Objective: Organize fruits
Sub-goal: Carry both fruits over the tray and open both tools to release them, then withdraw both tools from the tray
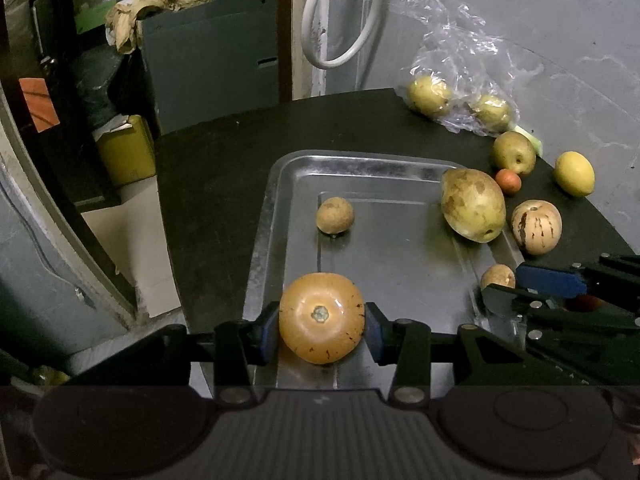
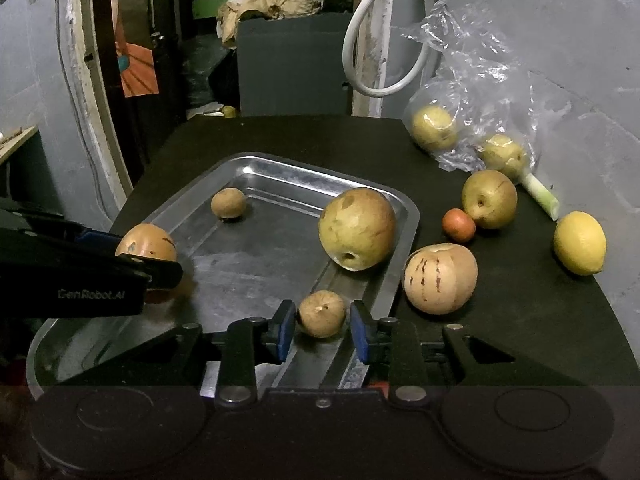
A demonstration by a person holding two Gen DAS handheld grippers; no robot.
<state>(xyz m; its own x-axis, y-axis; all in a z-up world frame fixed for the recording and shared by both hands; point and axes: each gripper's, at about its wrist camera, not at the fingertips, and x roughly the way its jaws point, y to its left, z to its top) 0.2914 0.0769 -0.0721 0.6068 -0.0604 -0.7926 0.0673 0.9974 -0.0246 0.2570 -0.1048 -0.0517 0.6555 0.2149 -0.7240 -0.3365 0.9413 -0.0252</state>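
Over the metal tray (image 1: 296, 168) on the dark tabletop (image 1: 208, 168), the left claw (image 1: 322, 330) clenches a round orange fruit (image 1: 322, 318) between its blue pads, while the right claw (image 2: 323, 330) stands released around a small brown fruit (image 2: 322, 314) resting in the tray.

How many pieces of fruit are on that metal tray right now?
4: a small brown one at the far end, a large greenish one against the tray's right rim, an orange one clamped in the left claw, a small one between the right claw's fingers.
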